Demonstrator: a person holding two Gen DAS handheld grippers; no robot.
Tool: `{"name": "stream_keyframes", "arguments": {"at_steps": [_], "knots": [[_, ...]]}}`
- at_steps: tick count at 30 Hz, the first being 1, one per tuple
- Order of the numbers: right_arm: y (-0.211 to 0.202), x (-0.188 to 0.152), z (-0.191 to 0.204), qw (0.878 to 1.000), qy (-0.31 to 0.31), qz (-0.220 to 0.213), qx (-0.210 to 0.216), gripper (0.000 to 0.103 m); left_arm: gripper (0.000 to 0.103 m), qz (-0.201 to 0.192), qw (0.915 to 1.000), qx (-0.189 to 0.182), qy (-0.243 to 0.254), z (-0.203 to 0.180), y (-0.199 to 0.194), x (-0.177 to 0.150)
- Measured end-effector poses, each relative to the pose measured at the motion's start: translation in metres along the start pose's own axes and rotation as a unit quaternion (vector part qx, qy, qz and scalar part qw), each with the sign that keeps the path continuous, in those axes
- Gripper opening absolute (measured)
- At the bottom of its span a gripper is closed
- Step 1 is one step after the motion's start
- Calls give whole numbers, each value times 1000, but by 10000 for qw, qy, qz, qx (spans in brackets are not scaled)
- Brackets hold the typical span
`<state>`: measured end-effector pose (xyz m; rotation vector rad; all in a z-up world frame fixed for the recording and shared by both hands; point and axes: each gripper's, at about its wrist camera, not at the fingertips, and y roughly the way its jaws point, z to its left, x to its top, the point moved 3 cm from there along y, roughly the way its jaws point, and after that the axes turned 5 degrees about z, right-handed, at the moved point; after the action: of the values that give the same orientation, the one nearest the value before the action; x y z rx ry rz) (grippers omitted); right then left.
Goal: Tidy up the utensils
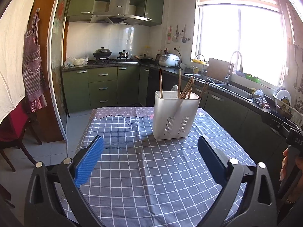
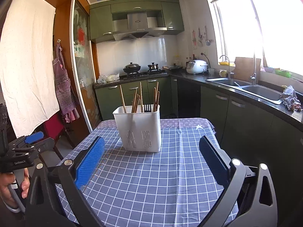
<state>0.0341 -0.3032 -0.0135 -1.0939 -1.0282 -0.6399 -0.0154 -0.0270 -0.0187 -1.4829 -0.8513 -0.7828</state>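
A white slotted utensil holder (image 1: 176, 115) stands on the checked tablecloth (image 1: 144, 162); it also shows in the right wrist view (image 2: 139, 130). Several wooden chopsticks (image 1: 186, 88) stand in it, with a pale spoon (image 1: 174, 88). The right wrist view shows the chopsticks (image 2: 137, 99) and a black fork (image 2: 147, 108) in the holder. My left gripper (image 1: 151, 141) is open and empty, in front of the holder. My right gripper (image 2: 152, 141) is open and empty, also short of the holder. The left gripper also shows at the left edge of the right wrist view (image 2: 32, 140).
Kitchen counters with green cabinets (image 1: 102, 87) run behind and to the right, with a sink (image 2: 261, 91) and faucet (image 1: 233, 64). A red chair (image 1: 15, 126) stands left of the table. The table's far edge (image 1: 123, 111) lies just behind the holder.
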Motion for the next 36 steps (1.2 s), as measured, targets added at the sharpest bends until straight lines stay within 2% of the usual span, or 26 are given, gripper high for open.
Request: {"name": "stream_keyframes", "arguments": {"at_steps": [4,11,36], "knots": [[-23,-2,7,9998,-97,-144,-93,98,96,-98,9999,77,-19,1,-18,-4],[-37,-6,7,9997,-63,-162,-174,98,96,-155,9998,109,-114,6,-35,-9],[-31,0,10,9998,-113,-78,-141,98,96,-187,9993,203,-271,11,-45,-6]]}}
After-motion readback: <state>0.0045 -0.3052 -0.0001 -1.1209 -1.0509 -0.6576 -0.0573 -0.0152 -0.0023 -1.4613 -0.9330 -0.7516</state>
